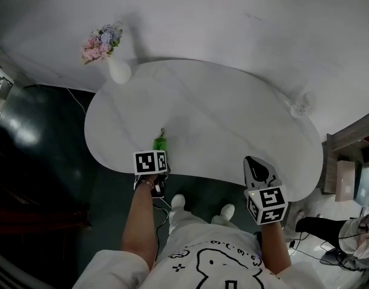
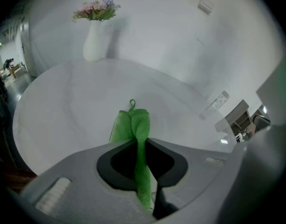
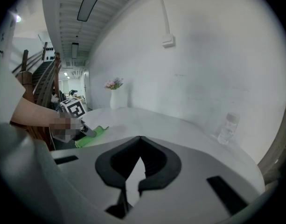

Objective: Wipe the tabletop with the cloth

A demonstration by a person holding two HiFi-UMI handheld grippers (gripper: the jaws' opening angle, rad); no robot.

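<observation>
This is looking like an office or studio interior. A white rounded table (image 1: 232, 119) is standing against a plain white wall (image 1: 244, 17), carrying a vase of flowers (image 1: 115, 65) at the upper left. In the right gripper view, strip lights (image 3: 89, 1) are running along the ceiling into a long corridor (image 3: 70, 78) at left, and a surface-mounted conduit box (image 3: 168, 42) is sitting high on the wall. Cables (image 1: 304, 236) are lying on the floor at the lower right of the head view.

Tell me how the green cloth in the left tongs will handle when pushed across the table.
Probably floppy: the green cloth bunches into folds where the left tongs pinch it. Likely light, as its free end lies limp on the table. Pushed, it may crumple rather than slide flat.
</observation>
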